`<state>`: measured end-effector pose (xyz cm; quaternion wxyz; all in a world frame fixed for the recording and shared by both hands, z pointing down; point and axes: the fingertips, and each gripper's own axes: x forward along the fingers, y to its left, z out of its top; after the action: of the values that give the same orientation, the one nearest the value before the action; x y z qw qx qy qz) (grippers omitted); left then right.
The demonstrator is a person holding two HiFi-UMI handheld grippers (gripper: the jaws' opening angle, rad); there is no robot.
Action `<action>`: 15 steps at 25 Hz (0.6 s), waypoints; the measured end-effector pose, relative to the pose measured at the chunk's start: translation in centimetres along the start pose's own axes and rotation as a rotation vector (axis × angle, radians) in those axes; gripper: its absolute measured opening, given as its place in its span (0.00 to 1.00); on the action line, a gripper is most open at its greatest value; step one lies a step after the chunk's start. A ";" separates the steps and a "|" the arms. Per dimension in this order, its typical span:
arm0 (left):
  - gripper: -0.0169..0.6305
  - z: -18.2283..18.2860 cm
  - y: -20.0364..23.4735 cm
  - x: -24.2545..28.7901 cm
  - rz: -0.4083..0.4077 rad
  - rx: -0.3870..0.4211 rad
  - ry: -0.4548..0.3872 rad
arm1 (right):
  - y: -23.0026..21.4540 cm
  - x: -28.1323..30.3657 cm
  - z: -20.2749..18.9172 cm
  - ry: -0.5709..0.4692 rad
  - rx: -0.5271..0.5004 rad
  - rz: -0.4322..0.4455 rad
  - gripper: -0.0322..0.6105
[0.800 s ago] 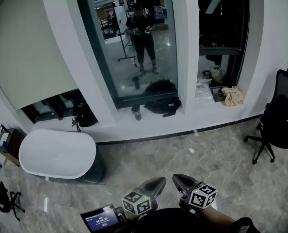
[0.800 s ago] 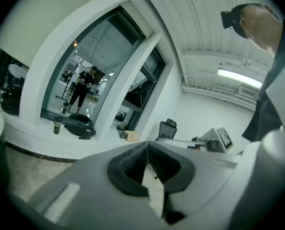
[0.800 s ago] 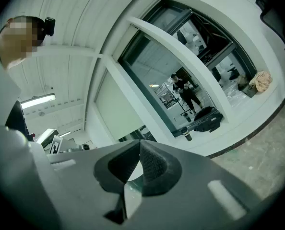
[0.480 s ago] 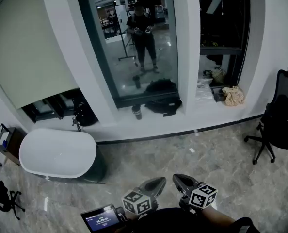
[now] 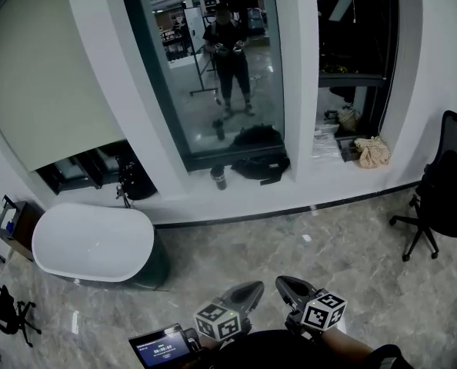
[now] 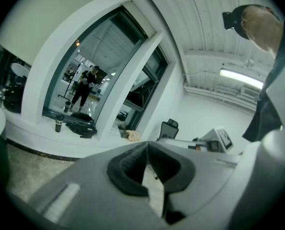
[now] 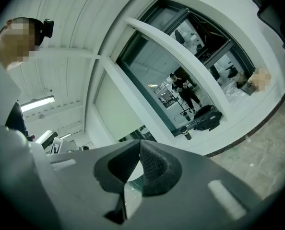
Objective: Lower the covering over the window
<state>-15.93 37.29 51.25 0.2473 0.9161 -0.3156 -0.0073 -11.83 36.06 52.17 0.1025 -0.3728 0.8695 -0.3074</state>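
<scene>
Your left tongs [image 5: 250, 289] and right tongs [image 5: 284, 284] sit side by side low in front of you, both pressed shut with nothing between them. The beige blind [image 5: 48, 75] hangs part-way down at the left, well apart from both tongs. The middle window [image 5: 213, 75] beside it stands uncovered.

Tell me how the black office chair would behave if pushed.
The office chair probably rolls readily: its star base looks castered and the stone floor looks smooth. Pushed high on its tall back, it might swivel or tip instead.
</scene>
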 end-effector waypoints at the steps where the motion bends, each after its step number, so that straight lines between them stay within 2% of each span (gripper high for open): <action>1: 0.03 -0.1 0.1 0.2 0.006 -0.005 -0.002 | -0.3 -0.1 0.0 0.006 0.005 0.003 0.06; 8: 0.03 -0.9 0.1 3.3 0.028 -0.038 0.015 | -3.1 -1.2 1.6 0.043 -0.002 0.031 0.06; 15: 0.03 -2.5 -2.5 9.3 -0.062 -0.042 0.069 | -7.9 -4.7 4.5 -0.002 -0.014 0.001 0.08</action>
<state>-6.66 34.72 53.64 0.2767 0.9197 -0.2783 0.0101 -2.07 33.13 53.25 0.1008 -0.3735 0.8717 -0.3009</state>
